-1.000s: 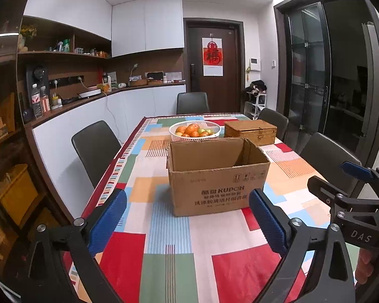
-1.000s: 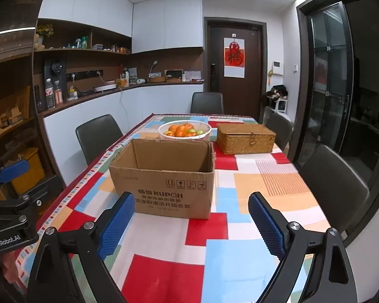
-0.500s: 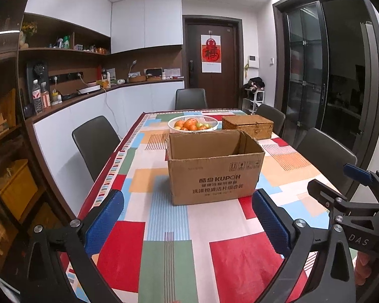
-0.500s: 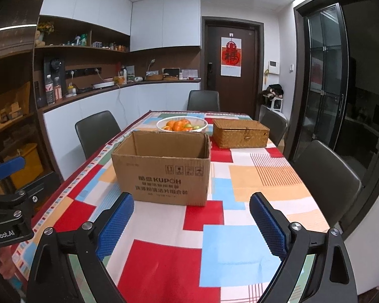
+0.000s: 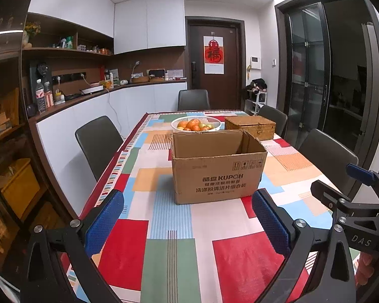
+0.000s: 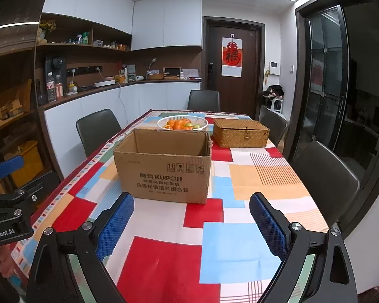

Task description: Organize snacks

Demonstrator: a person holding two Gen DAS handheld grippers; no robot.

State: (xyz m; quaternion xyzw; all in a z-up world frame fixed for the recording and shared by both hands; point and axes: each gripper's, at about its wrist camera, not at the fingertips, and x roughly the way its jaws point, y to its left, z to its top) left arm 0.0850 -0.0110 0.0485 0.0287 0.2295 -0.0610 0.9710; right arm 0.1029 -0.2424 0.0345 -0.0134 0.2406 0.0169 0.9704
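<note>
a home dining room joined to a kitchen area. a long surface (image 5: 169, 247) under a patchwork cloth is ringed by dark chairs (image 5: 98, 141), with a fruit basket (image 5: 196, 124) on it. white cabinets (image 5: 149, 20), cluttered shelves (image 5: 63, 48) and a front door (image 5: 214, 65) with a red paper charm (image 5: 214, 53) line the walls.

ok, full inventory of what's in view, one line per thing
box: 1, brown cardboard, open top, table centre
fruit bowl: 1, white with orange fruit, behind box
wicker box: 1, tan, lid shut, right of bowl
tablecloth: 1, multicolour patchwork, covers table
chairs: 5 seen, dark grey, around table
counter: 1, white fronts, left wall, small items on top
door: 1, dark brown, red poster, far wall
left gripper: 1, black with blue pads, jaws open, empty
right gripper: 1, same, jaws open, empty
</note>
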